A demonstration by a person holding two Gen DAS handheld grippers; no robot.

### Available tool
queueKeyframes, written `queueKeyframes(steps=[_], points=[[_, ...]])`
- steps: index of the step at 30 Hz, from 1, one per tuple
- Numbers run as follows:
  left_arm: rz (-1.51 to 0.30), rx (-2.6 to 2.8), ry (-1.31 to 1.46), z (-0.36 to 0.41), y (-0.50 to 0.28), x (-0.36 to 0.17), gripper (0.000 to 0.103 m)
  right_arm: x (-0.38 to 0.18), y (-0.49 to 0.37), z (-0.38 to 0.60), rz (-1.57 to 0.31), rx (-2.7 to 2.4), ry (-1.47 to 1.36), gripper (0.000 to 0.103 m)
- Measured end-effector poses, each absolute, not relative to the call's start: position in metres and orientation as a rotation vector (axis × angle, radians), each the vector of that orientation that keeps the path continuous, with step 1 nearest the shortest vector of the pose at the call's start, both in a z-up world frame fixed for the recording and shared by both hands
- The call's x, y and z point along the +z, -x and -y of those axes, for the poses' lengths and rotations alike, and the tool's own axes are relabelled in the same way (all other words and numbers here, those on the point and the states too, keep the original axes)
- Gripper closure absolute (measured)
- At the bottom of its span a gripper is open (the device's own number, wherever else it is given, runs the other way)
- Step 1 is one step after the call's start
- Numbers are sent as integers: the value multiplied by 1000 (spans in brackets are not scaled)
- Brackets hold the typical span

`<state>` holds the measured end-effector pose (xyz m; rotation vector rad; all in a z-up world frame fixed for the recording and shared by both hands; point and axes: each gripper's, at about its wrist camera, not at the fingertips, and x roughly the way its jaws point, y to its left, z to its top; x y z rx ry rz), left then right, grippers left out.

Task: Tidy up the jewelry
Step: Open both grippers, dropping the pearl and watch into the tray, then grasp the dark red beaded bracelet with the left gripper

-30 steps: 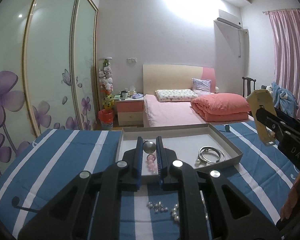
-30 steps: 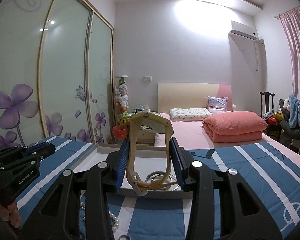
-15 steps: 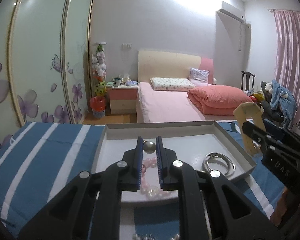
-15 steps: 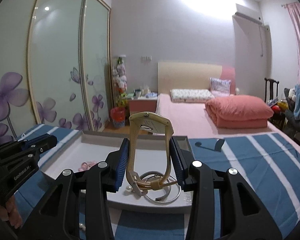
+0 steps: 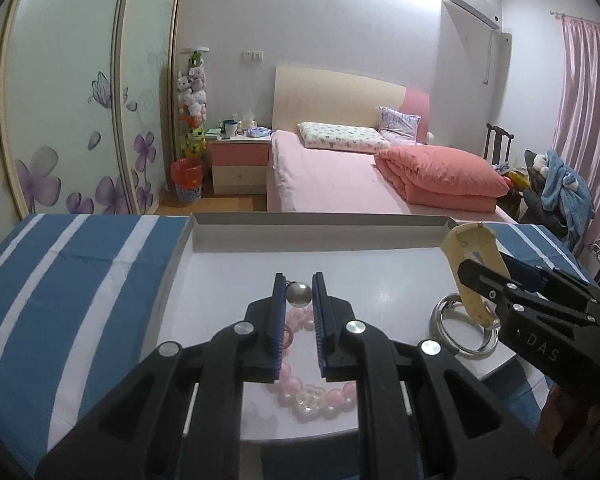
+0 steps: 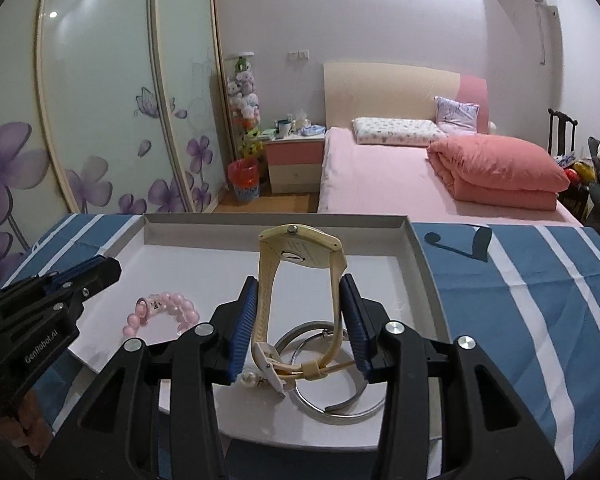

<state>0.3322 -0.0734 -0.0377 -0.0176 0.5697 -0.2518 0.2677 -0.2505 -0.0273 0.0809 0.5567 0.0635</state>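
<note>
My left gripper (image 5: 299, 294) is shut on a grey pearl bead (image 5: 299, 294) and holds it over the white tray (image 5: 320, 236). A pink bead bracelet (image 5: 312, 396) lies in the tray under it; it also shows in the right wrist view (image 6: 164, 312). My right gripper (image 6: 298, 300) is shut on a cream wristwatch (image 6: 300, 280), held upright above silver bangles (image 6: 332, 396) in the tray (image 6: 276, 228). The right gripper (image 5: 496, 280) shows in the left wrist view with the watch (image 5: 470, 256) over the bangles (image 5: 460, 336). The left gripper (image 6: 100, 270) shows at the left in the right wrist view.
The tray sits on a blue and white striped cloth (image 5: 72, 276). Beyond the table edge stand a pink bed (image 5: 360, 176), a nightstand (image 5: 240, 160) and a sliding wardrobe (image 5: 80, 100). A small pearl piece (image 6: 248, 380) lies by the bangles.
Both grippers have moved forward over the tray and lower. The left one now holds the bead above the pink bracelet; the watch now hangs over the bangles.
</note>
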Motion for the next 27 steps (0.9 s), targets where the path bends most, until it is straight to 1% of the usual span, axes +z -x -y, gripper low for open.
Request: queueKeyframes(steps=[1, 2, 3, 4, 10, 16, 24, 27], points=[[-569, -251, 22, 73, -332, -38, 86, -28, -270, 253, -559, 67, -80, 51], [-570, -251, 24, 73, -333, -38, 84, -27, -268, 253, -556, 69, -74, 45], [-570, -249, 26, 74, -332, -38, 77, -27, -267, 253, -551, 70, -70, 40], [-569, -247, 28, 73, -332, -38, 72, -26, -266, 252, -545, 71, -68, 40], [-571, -249, 54, 68, -333, -37, 72, -19, -261, 261, -515, 70, -88, 40], [-573, -249, 84, 57, -324, -23, 72, -6, -245, 268, -487, 58, -112, 40], [-608, -314, 28, 31, -259, -15, 72, 3, -193, 266, -480, 81, -121, 40], [-626, -355, 8, 23, -221, -20, 66, 2, -168, 263, -482, 84, -127, 40]])
